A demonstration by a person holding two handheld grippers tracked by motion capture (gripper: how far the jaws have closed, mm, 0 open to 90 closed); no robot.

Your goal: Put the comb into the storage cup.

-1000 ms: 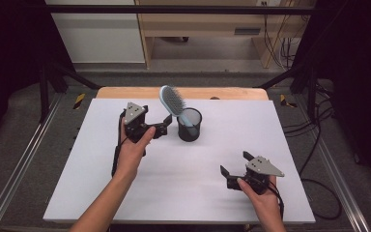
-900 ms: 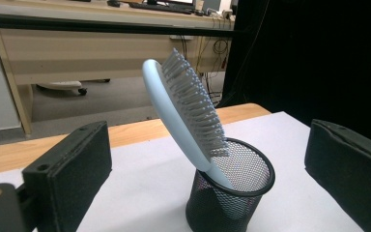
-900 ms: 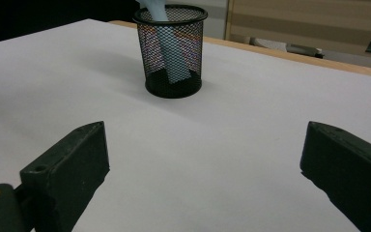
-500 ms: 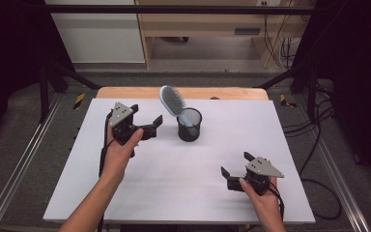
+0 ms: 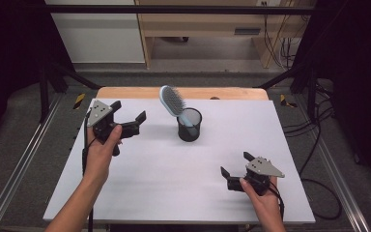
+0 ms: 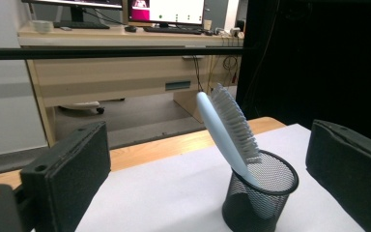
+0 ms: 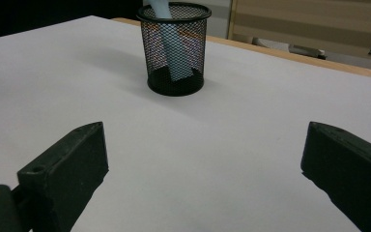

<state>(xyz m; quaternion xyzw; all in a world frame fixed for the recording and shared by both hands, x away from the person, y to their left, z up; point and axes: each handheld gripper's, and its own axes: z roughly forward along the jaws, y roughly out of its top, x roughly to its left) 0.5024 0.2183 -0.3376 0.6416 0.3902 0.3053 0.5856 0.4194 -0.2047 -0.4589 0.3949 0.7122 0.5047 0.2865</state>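
Left gripper [image 5: 127,116] has drawn away from hairbrush [image 5: 172,100], jaws apparently wide, empty.

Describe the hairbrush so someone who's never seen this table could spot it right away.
On the white table, look toward the far edge near the middle for a black mesh cup. The hairbrush stands handle-down in it, leaning left. It is pale blue with grey bristles, the only coloured thing on the table.

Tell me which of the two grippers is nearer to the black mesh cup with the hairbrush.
The left gripper: it is raised just left of the mesh cup, while the right gripper sits nearer the table's front edge.
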